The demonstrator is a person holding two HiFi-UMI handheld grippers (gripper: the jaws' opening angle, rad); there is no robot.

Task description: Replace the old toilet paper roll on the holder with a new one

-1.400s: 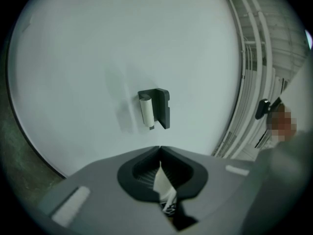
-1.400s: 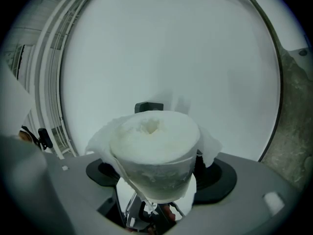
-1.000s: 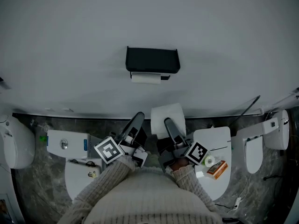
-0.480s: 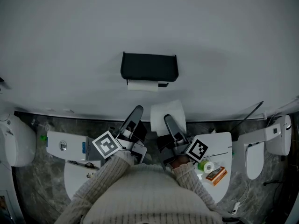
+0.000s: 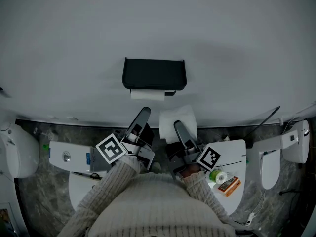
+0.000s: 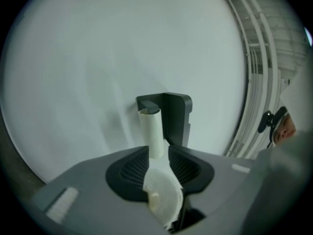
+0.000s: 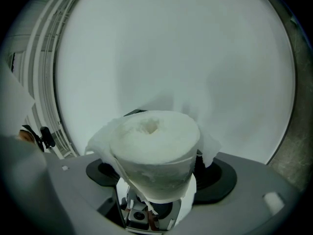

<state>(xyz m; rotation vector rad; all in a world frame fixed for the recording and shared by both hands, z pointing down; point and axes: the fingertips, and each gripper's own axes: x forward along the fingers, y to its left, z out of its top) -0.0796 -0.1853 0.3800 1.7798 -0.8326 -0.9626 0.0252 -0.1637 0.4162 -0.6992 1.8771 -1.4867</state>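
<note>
**Both tongs below the holder, new roll in the right**

The black holder (image 5: 154,73) is fixed to a plain pale wall (image 5: 232,28). I see bare wall above it and to both sides, so nothing crowds its edges there. The old roll (image 5: 147,94), worn down to a thin tube, hangs against the holder's lower edge.

The left tongs (image 5: 143,115) are below the holder, a little to its left, and apart from it. Their jaws have just been opening and stand partly apart. A scrap of white tissue (image 6: 161,199) sits low between them, near the base, and the pads are not pressing on it. Through the gap, the left gripper view lines up on the old roll and the holder.

The right tongs (image 5: 178,130) are below the holder's right end. They are clamped on the new toilet paper roll (image 5: 183,116), with a loose ply hanging off its side. That roll is clear of the holder's underside, with open wall between them.

The wall's bottom edge, where it meets the dark floor (image 5: 39,196), runs below the holder.
</note>
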